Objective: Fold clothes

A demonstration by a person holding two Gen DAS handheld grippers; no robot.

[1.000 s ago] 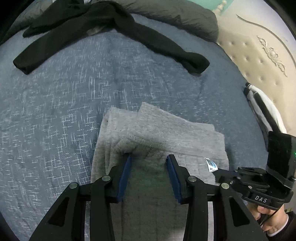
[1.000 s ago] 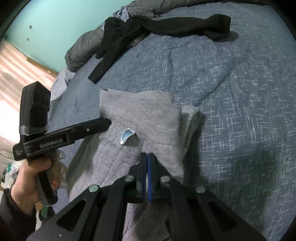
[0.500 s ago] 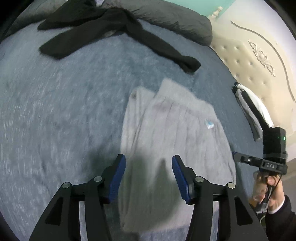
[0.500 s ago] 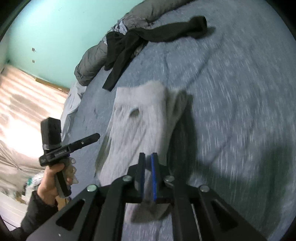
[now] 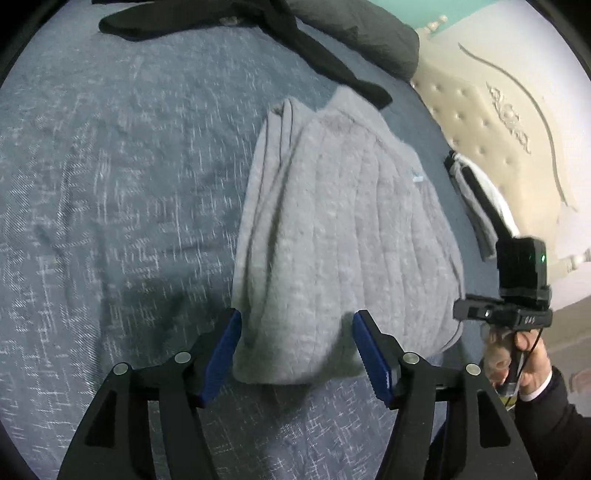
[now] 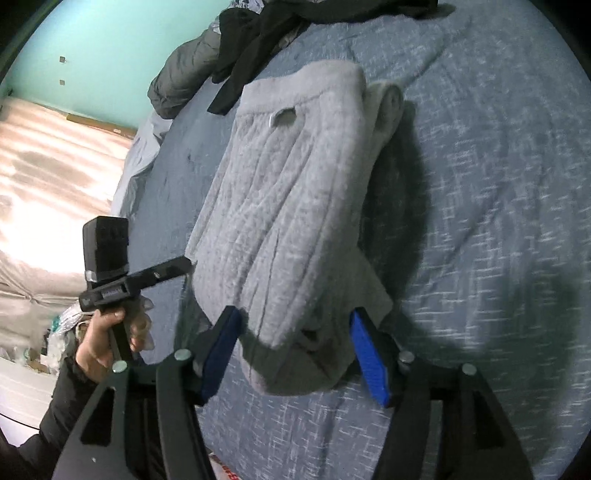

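A folded grey knit garment (image 5: 343, 236) lies flat on the blue-grey bedspread (image 5: 110, 192); the right wrist view shows the same grey garment (image 6: 291, 206) from its other side. My left gripper (image 5: 297, 354) hovers over the garment's near edge, jaws opening, pads clear of the cloth. My right gripper (image 6: 295, 354) stands above the garment's near end, jaws opening too, nothing pinched. Each gripper shows in the other's view: the right gripper (image 5: 461, 314) at the right, the left gripper (image 6: 184, 264) at the left, both held by a hand.
A black garment (image 5: 229, 26) sprawls across the far side of the bed beside a dark grey pillow (image 5: 362, 29). A cream padded headboard (image 5: 491, 110) stands at the right with folded clothes (image 5: 476, 199) by it. The bed's edge and a wooden floor (image 6: 48, 155) lie left.
Both grippers have drawn back from the grey garment. The right gripper went from shut on the cloth to open and let it go; the left opened wider. The garment now lies flat.
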